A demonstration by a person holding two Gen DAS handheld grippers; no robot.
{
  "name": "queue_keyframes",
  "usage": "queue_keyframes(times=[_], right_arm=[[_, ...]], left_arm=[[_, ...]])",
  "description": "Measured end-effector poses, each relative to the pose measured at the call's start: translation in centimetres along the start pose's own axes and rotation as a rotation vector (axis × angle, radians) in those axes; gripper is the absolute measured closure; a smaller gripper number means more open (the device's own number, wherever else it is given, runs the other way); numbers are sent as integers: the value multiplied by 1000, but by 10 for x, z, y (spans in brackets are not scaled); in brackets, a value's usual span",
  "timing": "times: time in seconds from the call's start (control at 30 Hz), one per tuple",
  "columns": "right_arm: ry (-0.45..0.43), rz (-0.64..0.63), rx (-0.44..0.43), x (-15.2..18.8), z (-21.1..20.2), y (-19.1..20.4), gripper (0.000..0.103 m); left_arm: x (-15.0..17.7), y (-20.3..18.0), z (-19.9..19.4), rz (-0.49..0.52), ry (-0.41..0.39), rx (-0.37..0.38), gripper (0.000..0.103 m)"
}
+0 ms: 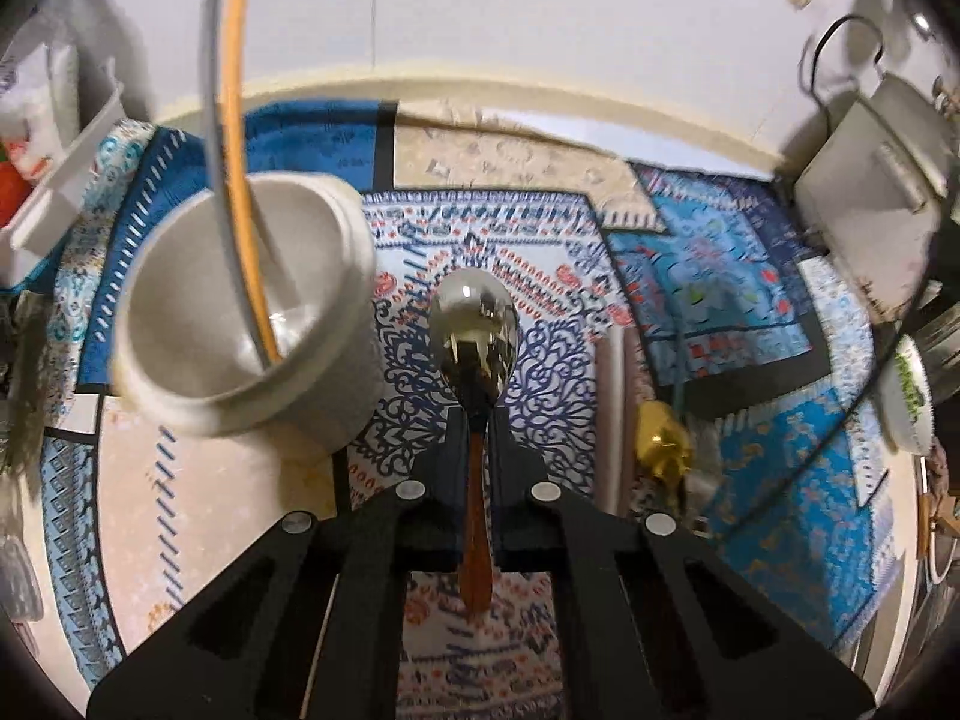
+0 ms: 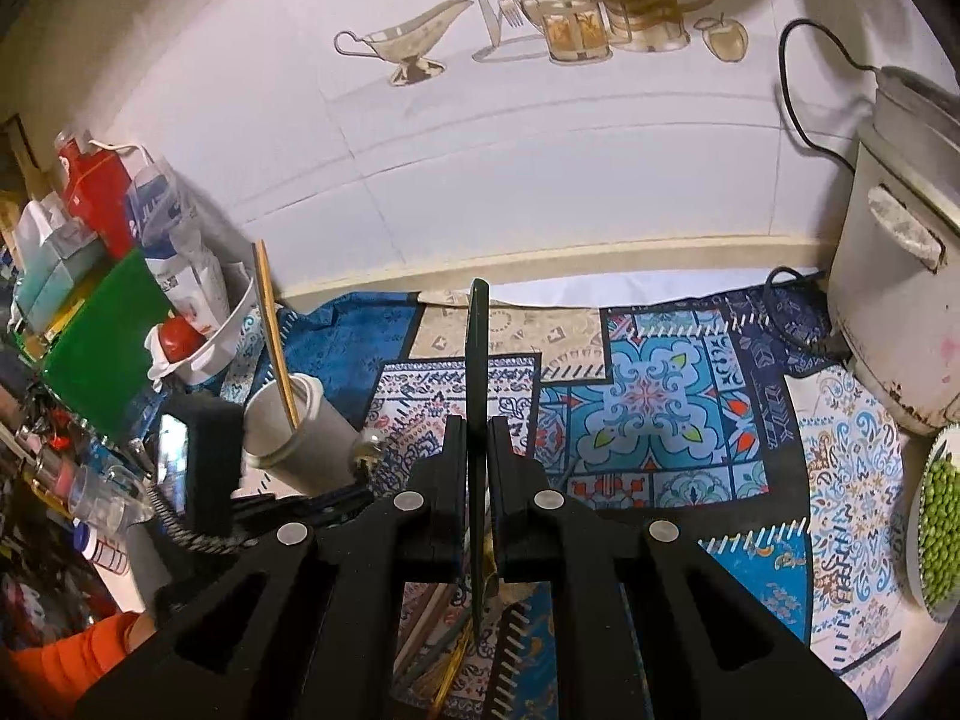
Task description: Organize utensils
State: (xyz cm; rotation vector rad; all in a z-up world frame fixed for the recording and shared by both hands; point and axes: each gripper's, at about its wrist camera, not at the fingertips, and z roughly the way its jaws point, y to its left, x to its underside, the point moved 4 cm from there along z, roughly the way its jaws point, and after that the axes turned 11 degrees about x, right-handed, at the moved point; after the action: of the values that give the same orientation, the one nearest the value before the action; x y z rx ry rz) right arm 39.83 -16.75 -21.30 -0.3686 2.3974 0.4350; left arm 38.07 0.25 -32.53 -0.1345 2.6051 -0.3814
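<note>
The left tongs (image 1: pixel 477 420) were clamped on a spoon (image 1: pixel 475 324) by its brown handle, the shiny bowl pointing forward above the patterned cloth (image 1: pixel 708 276) on the worktop. Just to its left stood a white holder (image 1: pixel 240 312) containing an orange stick (image 1: pixel 240 120). The right tongs (image 2: pixel 477 429) gripped a dark flat utensil (image 2: pixel 477 348), edge-on and upright between the fingers.

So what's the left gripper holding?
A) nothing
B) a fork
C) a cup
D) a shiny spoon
D: the left gripper is shut on a spoon, its brown handle pinched between the fingers and its shiny bowl sticking out in front, beside the white cup.
</note>
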Motion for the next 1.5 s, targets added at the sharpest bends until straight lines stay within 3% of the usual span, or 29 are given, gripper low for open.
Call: queue_keyframes(times=[0.3, 0.5, 0.63, 0.8, 0.97, 1.13, 1.27, 1.5], right_arm=[[-37, -38, -29, -9, -9, 15, 97], [-47, -60, -43, -10, -11, 24, 97], [-57, -68, -38, -13, -13, 23, 97], [-74, -51, -14, -19, -16, 10, 97], [-90, -24, 28, -26, -20, -11, 97], [-93, 0, 64, -29, -20, -31, 97], [-91, 26, 80, -30, -18, -46, 97], [-94, 52, 98, -36, -14, -65, 97]], left_arm=[[-2, -13, -59, 21, -138, 18, 103], [-2, -5, -66, -11, -136, 39, 103], [5, 6, -49, -51, -72, 73, 101], [-1, -2, -18, -39, -12, 75, 84], [-23, -20, 19, -13, 31, 84, 74], [-53, -29, 64, -8, 77, 62, 73], [-69, -32, 97, 15, 114, 3, 73], [-79, -37, 118, 28, 117, -41, 73]])
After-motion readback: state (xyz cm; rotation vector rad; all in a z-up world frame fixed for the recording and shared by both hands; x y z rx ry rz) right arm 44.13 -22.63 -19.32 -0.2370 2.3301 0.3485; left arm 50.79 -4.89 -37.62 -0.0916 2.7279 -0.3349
